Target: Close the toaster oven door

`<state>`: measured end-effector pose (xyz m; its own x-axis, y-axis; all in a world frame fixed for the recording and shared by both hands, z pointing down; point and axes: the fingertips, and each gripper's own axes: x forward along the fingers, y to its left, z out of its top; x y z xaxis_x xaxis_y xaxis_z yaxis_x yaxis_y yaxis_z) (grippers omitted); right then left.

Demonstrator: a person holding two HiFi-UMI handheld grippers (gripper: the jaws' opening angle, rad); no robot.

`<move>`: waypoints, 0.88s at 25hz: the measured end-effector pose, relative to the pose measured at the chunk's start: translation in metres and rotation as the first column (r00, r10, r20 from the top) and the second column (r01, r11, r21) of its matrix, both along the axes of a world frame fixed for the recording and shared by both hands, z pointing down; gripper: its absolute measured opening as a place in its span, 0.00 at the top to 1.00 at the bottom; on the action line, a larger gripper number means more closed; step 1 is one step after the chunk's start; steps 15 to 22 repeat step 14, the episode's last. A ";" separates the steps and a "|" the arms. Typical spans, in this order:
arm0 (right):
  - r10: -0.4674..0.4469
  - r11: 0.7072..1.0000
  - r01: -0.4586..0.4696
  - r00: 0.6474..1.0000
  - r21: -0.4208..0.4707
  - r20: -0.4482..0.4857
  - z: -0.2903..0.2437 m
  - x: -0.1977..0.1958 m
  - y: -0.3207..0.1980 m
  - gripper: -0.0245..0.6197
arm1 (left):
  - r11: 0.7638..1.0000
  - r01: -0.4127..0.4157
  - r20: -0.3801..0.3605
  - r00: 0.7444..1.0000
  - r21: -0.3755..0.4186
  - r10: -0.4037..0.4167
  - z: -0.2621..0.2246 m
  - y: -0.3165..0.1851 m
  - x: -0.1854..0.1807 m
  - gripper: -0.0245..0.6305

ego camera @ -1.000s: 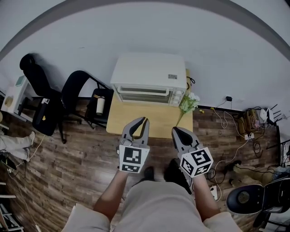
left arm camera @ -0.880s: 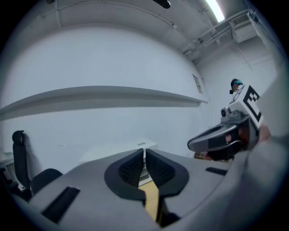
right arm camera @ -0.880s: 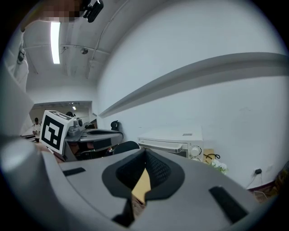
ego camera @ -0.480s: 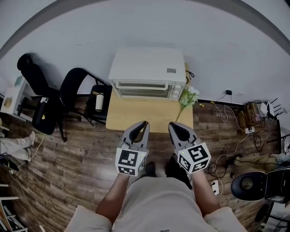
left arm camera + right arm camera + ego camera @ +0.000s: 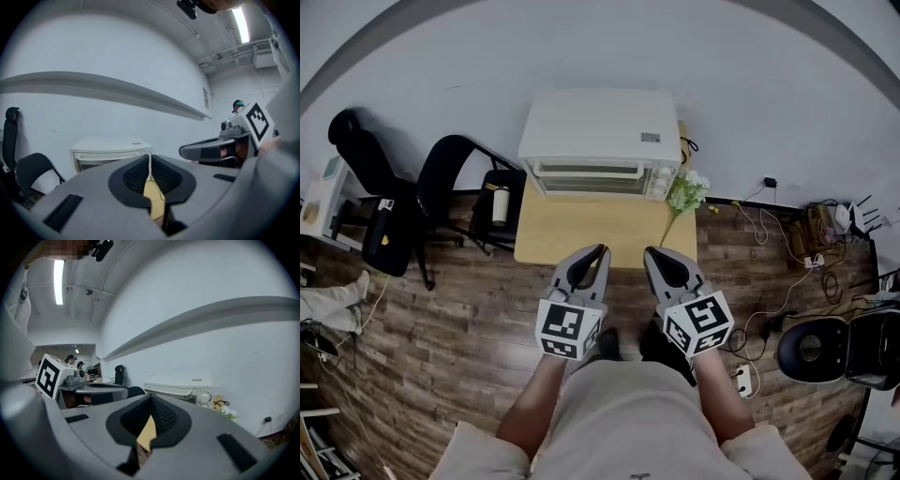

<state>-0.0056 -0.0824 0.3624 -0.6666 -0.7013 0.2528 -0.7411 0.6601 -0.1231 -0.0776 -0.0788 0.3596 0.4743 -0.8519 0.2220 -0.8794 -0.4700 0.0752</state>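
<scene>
The white toaster oven [image 5: 598,141] stands at the back of a small wooden table [image 5: 600,239], its glass door upright against the front with the handle bar along the top. Both grippers hover over the floor at the table's near edge, well short of the oven. My left gripper [image 5: 602,251] is shut and holds nothing. My right gripper [image 5: 649,253] is likewise shut and empty. In the left gripper view the oven [image 5: 110,152] shows beyond the closed tips [image 5: 149,158]. The right gripper view has the oven [image 5: 180,387] past its closed tips [image 5: 151,400].
Two black chairs [image 5: 455,178] stand left of the table, one with a bottle [image 5: 498,204] on its seat. A bunch of flowers [image 5: 684,195] sits at the table's right corner. Cables and a power strip [image 5: 741,375] lie on the wooden floor, near a black stool [image 5: 811,349].
The view has drawn back from the table, so the oven sits higher in the frame. Both grippers have come closer together and nearer the body, still shut.
</scene>
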 end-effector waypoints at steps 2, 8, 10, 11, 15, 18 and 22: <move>-0.005 1.000 0.005 1.000 0.003 -0.002 0.000 -0.003 0.001 0.96 | 1.000 -0.004 -0.002 1.000 0.001 0.004 0.000 -0.001 0.000 0.93; -0.002 1.000 0.002 1.000 0.005 -0.005 0.001 -0.003 0.001 0.96 | 1.000 -0.013 -0.005 1.000 -0.001 0.013 0.000 -0.003 0.001 0.93; 0.000 1.000 0.000 1.000 0.004 -0.005 0.001 -0.004 0.000 0.96 | 1.000 -0.014 -0.006 1.000 -0.005 0.014 0.002 -0.004 0.000 0.93; 0.000 1.000 0.000 1.000 0.005 -0.006 0.001 -0.004 -0.001 0.96 | 1.000 -0.014 -0.006 1.000 -0.006 0.014 0.002 -0.005 -0.001 0.93; 0.001 1.000 -0.001 1.000 0.009 -0.006 0.000 -0.006 -0.005 0.96 | 1.000 -0.012 -0.001 1.000 -0.003 0.012 0.001 -0.010 -0.003 0.93; 0.001 1.000 -0.001 1.000 0.009 -0.006 0.000 -0.006 -0.005 0.96 | 1.000 -0.012 -0.001 1.000 -0.003 0.012 0.001 -0.010 -0.003 0.93; 0.001 1.000 -0.001 1.000 0.009 -0.006 0.000 -0.006 -0.005 0.96 | 1.000 -0.012 -0.001 1.000 -0.003 0.012 0.001 -0.010 -0.003 0.93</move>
